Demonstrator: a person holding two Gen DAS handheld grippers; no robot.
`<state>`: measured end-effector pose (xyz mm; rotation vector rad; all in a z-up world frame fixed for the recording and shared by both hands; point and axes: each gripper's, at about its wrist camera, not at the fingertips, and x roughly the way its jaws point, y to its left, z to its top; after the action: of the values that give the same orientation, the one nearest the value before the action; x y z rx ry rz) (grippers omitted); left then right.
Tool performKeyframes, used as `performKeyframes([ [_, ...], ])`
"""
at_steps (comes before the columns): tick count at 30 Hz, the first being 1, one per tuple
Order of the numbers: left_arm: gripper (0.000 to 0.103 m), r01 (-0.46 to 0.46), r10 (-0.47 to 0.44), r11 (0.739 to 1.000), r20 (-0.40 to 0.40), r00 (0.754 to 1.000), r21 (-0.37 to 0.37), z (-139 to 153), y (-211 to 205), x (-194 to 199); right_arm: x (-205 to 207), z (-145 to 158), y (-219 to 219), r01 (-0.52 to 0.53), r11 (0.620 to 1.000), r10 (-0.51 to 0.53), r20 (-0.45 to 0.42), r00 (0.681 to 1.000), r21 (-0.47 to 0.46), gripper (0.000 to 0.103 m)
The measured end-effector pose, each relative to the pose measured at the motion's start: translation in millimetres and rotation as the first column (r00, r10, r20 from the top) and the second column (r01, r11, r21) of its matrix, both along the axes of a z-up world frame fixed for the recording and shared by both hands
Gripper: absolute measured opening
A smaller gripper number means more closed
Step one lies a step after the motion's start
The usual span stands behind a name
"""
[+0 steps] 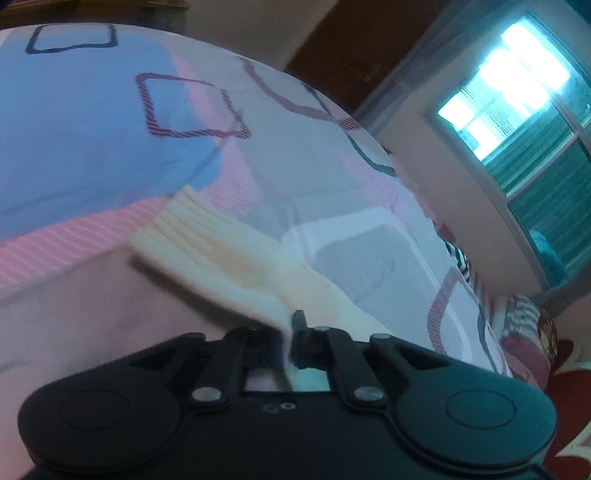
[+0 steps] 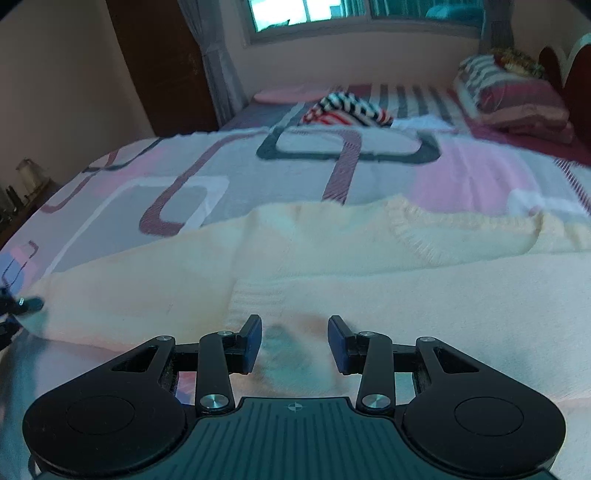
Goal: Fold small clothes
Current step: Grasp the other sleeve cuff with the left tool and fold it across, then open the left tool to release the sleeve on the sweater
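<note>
1. The left gripper [image 1: 286,345] has its two fingers pressed together on a fold of the cream knit sweater [image 1: 236,266], so the fabric is pinched between the pads and rises up out of the jaws.
2. From that pinch the sweater runs away across the bedspread [image 1: 110,129], ending in a ribbed cuff or hem [image 1: 173,218] that lies on the pink striped band of the cover.
3. The left wrist view is blurred, so whether the held part is a sleeve or a body edge is hard to say; it looks like a sleeve.
4. The right gripper [image 2: 295,343] is wide apart, its blue-padded fingers [image 2: 253,345] holding nothing, and it hangs low over the sweater [image 2: 295,258].
5. In the right wrist view the sweater lies spread across the near part of the bed, with a ribbed neckline or edge [image 2: 417,229] towards the right and a ribbed band near the middle, just ahead of the fingers.
6. At the far left edge of that view the tip of the other gripper [image 2: 22,304] touches the sweater's left end.
7. Beyond the sweater, well apart from it, a folded striped garment [image 2: 347,109] in dark, white and red sits on the bed.
8. A striped pillow [image 2: 517,96] lies at the far right by the headboard, and a window [image 2: 362,11] sits above the far wall.
</note>
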<state>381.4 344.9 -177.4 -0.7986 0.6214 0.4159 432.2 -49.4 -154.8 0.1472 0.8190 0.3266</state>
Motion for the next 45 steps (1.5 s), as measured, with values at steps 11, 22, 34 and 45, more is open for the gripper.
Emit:
performKeyframes([
  [11,0.003,0.375,-0.416,0.884,0.106,0.903,0.278,96,-112,23,-5,4,-35,0.056,0.992,-0.056,0.000,0.998,0.112,0.040],
  [22,0.003,0.757,-0.812,0.548,0.009,0.583,0.356,76,-337,49,-43,21,-149,0.252,0.958,-0.253,-0.009,0.967,0.136,0.046],
  [34,0.086,0.809,-0.854,0.436,-0.100,0.510,0.394,64,-365,16,-76,22,-190,0.306,0.940,-0.307,-0.019,0.951,0.152,0.060],
  [45,0.087,0.668,-0.676,0.604,-0.164,0.718,0.434,67,-257,4,-74,21,-95,0.041,0.999,-0.041,0.066,0.997,0.003,0.060],
])
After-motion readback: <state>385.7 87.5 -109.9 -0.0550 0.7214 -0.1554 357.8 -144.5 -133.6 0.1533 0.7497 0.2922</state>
